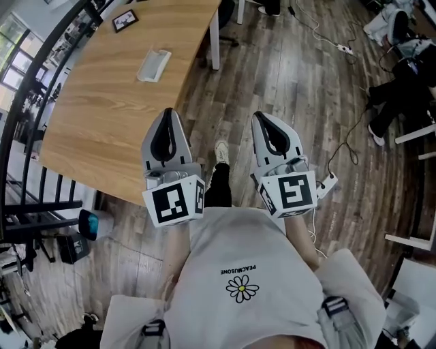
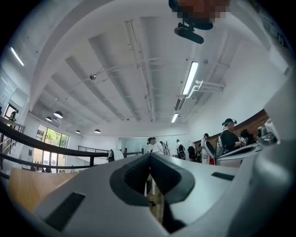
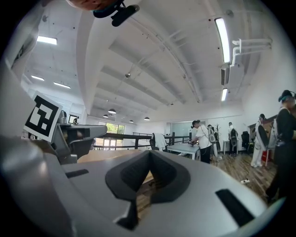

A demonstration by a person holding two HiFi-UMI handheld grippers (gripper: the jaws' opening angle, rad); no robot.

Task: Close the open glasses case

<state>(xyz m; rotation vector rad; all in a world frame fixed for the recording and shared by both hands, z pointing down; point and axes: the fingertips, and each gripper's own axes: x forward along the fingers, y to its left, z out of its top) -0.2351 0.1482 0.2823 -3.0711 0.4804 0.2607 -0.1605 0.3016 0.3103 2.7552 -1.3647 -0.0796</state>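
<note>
The glasses case (image 1: 154,65) lies open on the wooden table (image 1: 102,116), pale grey, toward the table's far side. Both grippers are held level in front of my body, well short of the case. My left gripper (image 1: 167,116) is over the table's near right edge with its jaws shut and nothing between them. To its right, my right gripper (image 1: 264,119) hangs over the floor beside the table, also shut and empty. In the left gripper view the left gripper (image 2: 150,155) shows its tips meeting; the right gripper (image 3: 150,152) does the same in its own view. The case shows in neither gripper view.
A small black-framed item (image 1: 125,20) sits at the table's far end. A white table leg (image 1: 214,42) stands by the far corner. Cables and a power strip (image 1: 328,184) lie on the wooden floor at right. A black railing (image 1: 27,102) runs along the left. Several people (image 3: 202,139) stand far off.
</note>
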